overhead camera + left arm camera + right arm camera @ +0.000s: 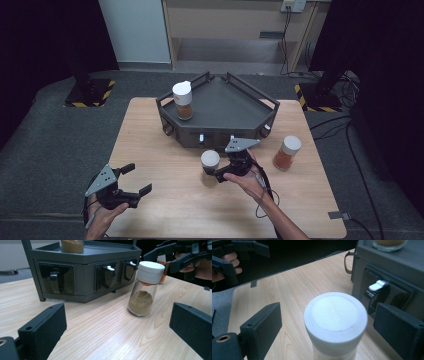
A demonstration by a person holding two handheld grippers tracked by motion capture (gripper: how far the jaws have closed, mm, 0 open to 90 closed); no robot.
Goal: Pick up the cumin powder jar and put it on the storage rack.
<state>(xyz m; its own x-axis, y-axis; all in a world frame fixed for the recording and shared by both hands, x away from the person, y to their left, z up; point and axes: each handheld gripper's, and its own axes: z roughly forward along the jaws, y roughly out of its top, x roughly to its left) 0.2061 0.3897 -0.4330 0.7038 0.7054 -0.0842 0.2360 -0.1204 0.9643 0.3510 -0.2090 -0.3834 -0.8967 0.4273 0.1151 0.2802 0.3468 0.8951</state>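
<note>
White-capped spice jar (335,322) stands upright, cap up, between the right gripper (327,327)'s wide, untouching jaws.

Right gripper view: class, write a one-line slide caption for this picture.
Right gripper with open jaws either side of a white-capped spice jar on the wooden table, beside the grey spice rack.

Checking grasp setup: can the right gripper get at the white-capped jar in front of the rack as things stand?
Probably yes. The right gripper has its open jaws either side of the jar's cap, not yet pressing; the rack stands just behind.
</note>
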